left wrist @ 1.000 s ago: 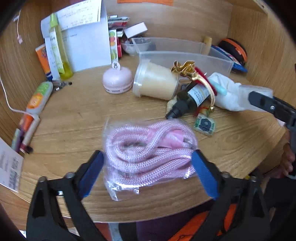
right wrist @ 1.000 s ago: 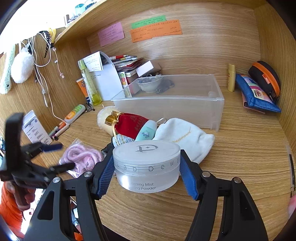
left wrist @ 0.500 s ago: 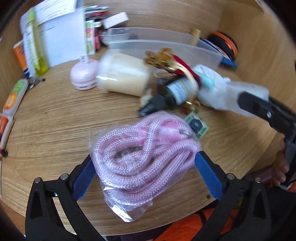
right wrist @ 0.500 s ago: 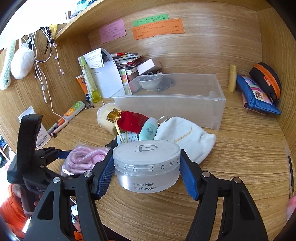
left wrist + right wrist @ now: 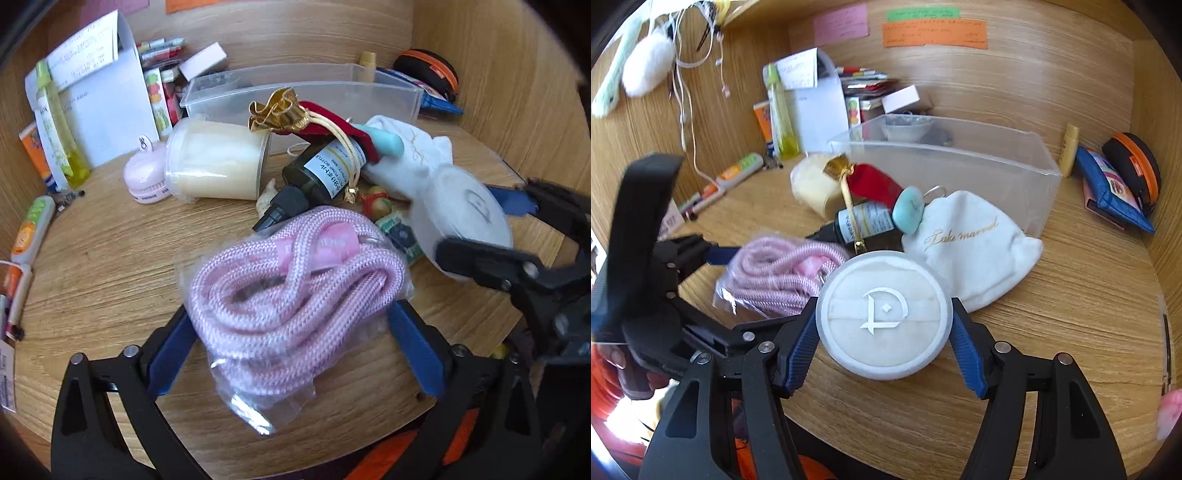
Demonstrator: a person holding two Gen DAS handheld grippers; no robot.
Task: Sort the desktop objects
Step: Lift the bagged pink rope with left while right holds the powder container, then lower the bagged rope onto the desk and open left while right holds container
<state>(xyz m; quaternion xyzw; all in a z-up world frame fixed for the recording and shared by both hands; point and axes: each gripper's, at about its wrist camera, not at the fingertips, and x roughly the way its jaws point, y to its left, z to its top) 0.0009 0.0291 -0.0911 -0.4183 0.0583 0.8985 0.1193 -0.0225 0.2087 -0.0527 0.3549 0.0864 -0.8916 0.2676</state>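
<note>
My left gripper (image 5: 291, 332) is shut on a clear bag of pink rope (image 5: 295, 295) and holds it above the wooden desk; the bag also shows in the right wrist view (image 5: 779, 273). My right gripper (image 5: 882, 343) is shut on a round white powder jar (image 5: 882, 317), tilted so its lid with a "D" logo faces the camera; it shows blurred in the left wrist view (image 5: 461, 221). A clear plastic bin (image 5: 945, 166) stands behind a pile: a cream jar (image 5: 214, 162), a dark bottle (image 5: 317, 173), a red pouch (image 5: 875, 184), a white drawstring pouch (image 5: 971, 243).
A white paper holder (image 5: 99, 103) and a yellow-green bottle (image 5: 59, 122) stand at the back left. A pink round gadget (image 5: 147, 173) sits by the cream jar. A blue pouch (image 5: 1112, 188) and black-orange case (image 5: 1134, 166) lie at the right. Pens lie at the left edge (image 5: 22, 240).
My left gripper has lifted the pink rope bag and carried it forward toward the pile. My right gripper has tipped the powder jar downward so its lid now faces the camera.
</note>
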